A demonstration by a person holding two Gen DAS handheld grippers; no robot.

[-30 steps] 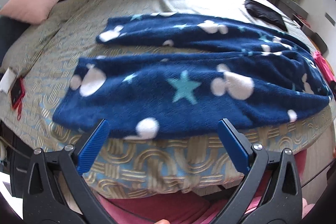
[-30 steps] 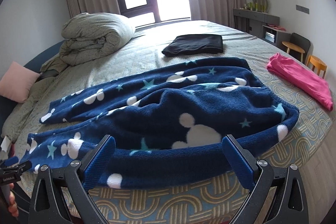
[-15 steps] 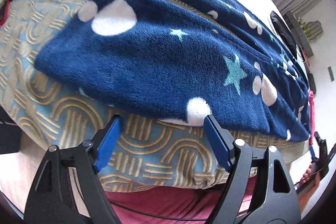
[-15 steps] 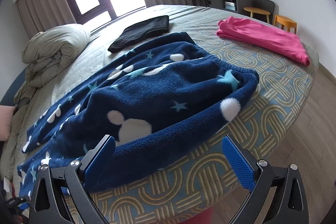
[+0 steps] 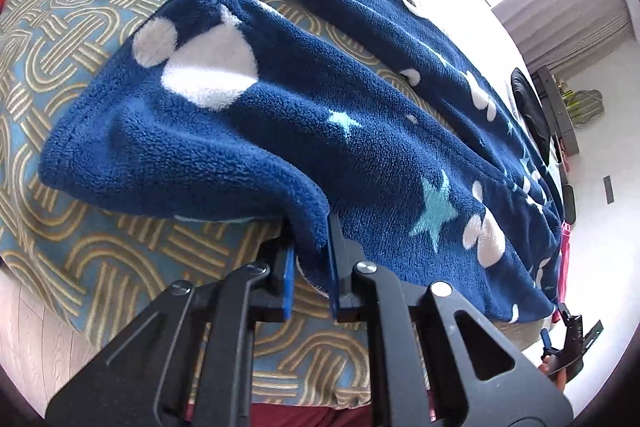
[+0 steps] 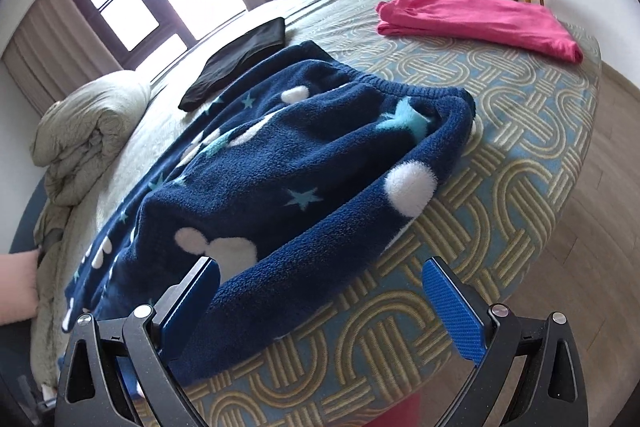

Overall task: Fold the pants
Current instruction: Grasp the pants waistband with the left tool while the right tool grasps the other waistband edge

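Pants (image 5: 340, 131), the navy fleece pair with white blobs and teal stars, are spread across the patterned bedspread (image 5: 80, 27), and their long axis runs side to side along the near edge of the bed: cuffs off to the left, elastic waistband off to the right. Left gripper (image 5: 310, 259) is right on the near hem of the closer leg now, jaws closing with a fold of fleece between the blue pads, and it looks pinched already, the cloth bunching up out of the bite. Right gripper (image 6: 320, 291) is down at the waist end, jaws standing wide apart, the near edge of the fabric lying between them but neither pad pressing on it. So the left hand is the one that has reached the cloth; the right sits just short, with the garment stretching away up and to its left. Whether the left pads have both layers of the leg I can't quite tell from here. Well beyond the pants lie a folded black garment (image 6: 240, 55) and a pink garment (image 6: 480, 19), clear of the work.
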